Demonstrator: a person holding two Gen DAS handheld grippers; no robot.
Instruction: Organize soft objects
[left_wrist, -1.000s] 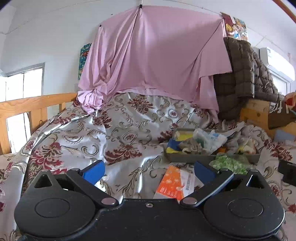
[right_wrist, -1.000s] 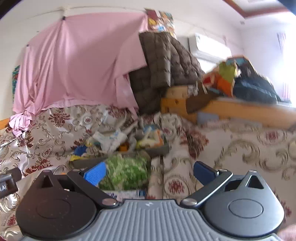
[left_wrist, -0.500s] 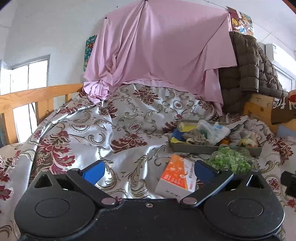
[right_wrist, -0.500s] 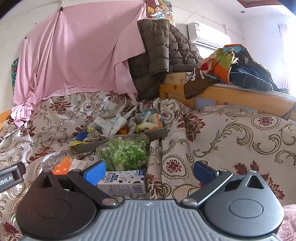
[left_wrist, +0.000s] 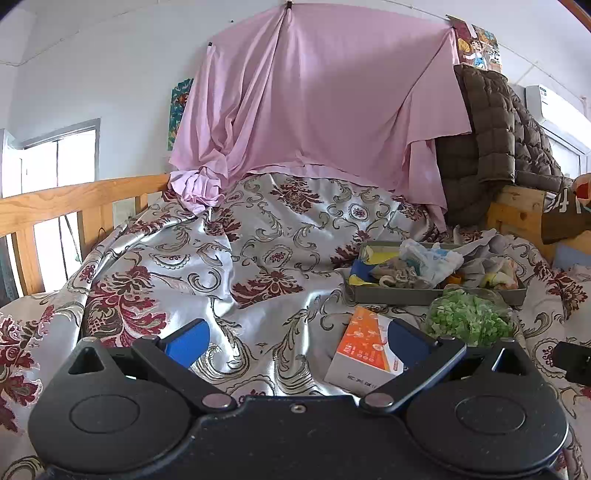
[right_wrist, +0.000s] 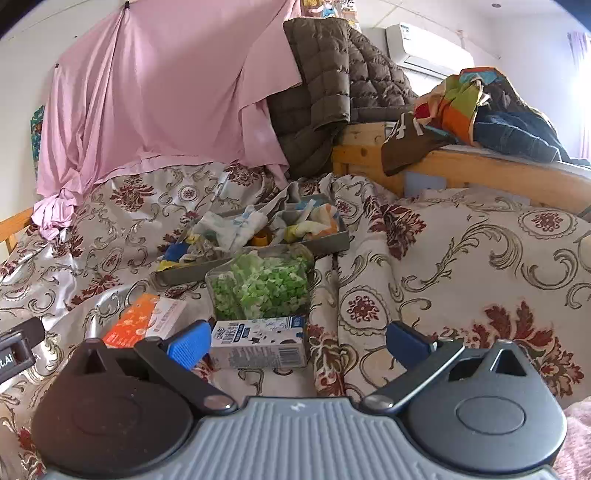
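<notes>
A grey tray (left_wrist: 424, 295) (right_wrist: 328, 243) full of cloths, socks and plastic bags lies on the patterned bedspread. In front of it lies a clear bag of green pieces (left_wrist: 467, 321) (right_wrist: 260, 286). An orange and white box (left_wrist: 367, 349) (right_wrist: 146, 317) lies to the left of the bag. A white and blue carton (right_wrist: 260, 341) lies in front of the bag. My left gripper (left_wrist: 295, 339) is open and empty above the bedspread, its right finger by the orange box. My right gripper (right_wrist: 295, 341) is open and empty, just behind the carton.
A pink sheet (left_wrist: 314, 99) hangs on the back wall. A brown quilted jacket (right_wrist: 332, 88) drapes over a wooden bed frame (right_wrist: 480, 166) with piled clothes (right_wrist: 480, 107). A wooden rail (left_wrist: 74, 206) runs along the left. The other gripper's tip shows at the edge (left_wrist: 574, 360) (right_wrist: 16, 345).
Both grippers have pulled back and tilted down, so the boxes, bag and tray show fuller. The white and blue carton has come into the right wrist view. Both stay open.
</notes>
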